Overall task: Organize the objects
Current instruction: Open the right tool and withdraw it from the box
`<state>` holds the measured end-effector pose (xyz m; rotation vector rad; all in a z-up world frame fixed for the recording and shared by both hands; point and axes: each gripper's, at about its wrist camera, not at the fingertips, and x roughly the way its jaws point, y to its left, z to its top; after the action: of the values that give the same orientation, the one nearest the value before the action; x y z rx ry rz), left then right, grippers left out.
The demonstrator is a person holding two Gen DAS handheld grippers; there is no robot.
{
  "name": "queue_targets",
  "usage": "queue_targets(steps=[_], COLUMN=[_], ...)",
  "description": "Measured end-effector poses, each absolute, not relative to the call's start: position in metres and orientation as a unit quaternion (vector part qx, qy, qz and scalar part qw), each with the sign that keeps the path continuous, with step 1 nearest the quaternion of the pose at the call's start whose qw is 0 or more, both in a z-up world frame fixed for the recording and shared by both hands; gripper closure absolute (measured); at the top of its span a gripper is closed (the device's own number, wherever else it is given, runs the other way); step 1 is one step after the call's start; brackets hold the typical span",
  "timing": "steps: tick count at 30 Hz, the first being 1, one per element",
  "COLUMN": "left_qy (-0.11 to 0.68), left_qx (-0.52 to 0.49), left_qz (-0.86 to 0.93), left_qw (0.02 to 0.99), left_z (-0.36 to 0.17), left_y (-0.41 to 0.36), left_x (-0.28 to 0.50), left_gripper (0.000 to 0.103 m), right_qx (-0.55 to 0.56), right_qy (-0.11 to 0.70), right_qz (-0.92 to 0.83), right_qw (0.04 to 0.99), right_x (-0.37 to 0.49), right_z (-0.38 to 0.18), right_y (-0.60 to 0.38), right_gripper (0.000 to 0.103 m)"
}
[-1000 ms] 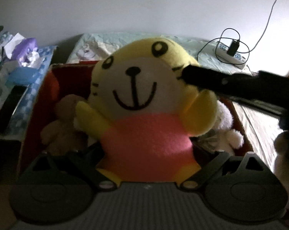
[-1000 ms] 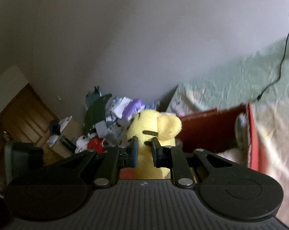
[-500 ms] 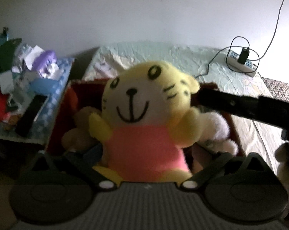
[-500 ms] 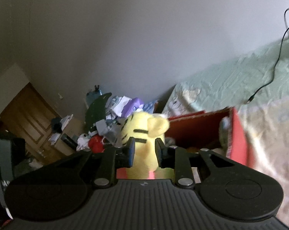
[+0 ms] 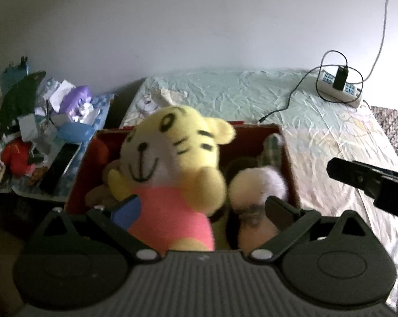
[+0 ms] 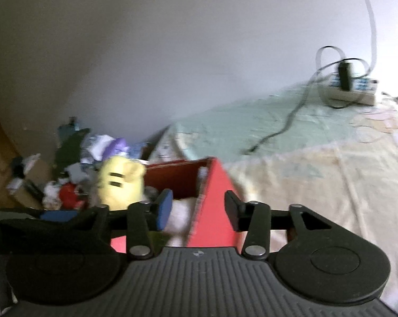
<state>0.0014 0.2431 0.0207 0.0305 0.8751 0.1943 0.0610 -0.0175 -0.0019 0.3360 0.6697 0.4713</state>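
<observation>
Both tools are gaping wide, the left tool (image 5: 201, 211) flanking a soft, light tiger (image 5: 172, 163), best pinched at its belly, sitting at the box's (image 5: 286, 158) 9 o'clock.

White power strip (image 5: 340, 91) with black charger (image 5: 341, 77) plugged in, lying on wrinkled green bedsheet (image 5: 241, 97).

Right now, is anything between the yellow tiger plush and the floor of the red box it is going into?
Yes. Other soft toys already fill the red box: a white fluffy plush lies to its right and a brown one by the left wall. The yellow tiger plush sits over them, between the open left hand-held gripper fingers.
</observation>
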Motion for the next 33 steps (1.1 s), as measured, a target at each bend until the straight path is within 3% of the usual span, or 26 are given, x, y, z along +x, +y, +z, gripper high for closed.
queue_targets(steps=[7,13,22,33], left_qy=[0.434,0.447,0.451,0.467], left_qx=[0.04,0.064,0.083,0.082], left_qz=[0.084,0.055,0.021,0.04], left_qw=[0.896,0.89,0.889,0.879], left_z=[0.012,-0.001,-0.008,-0.016], left_y=[0.201,0.164,0.131,0.142], left_x=[0.005,0.002,-0.003,0.0], left_gripper=[0.003,0.004,0.003,0.003], right_qx=[0.147,0.132,0.123,0.112], right_qy=[0.33,0.341,0.364,0.382], right_qz=[0.18,0.138,0.091,0.076], right_qw=[0.915,0.921,0.919,0.914], right_x=[0.044,0.032,0.022,0.023], right_z=[-0.007,-0.013,-0.02,-0.024], right_y=[-0.051,-0.073,-0.097,-0.093], right_gripper=[0.044,0.029,0.026,0.023])
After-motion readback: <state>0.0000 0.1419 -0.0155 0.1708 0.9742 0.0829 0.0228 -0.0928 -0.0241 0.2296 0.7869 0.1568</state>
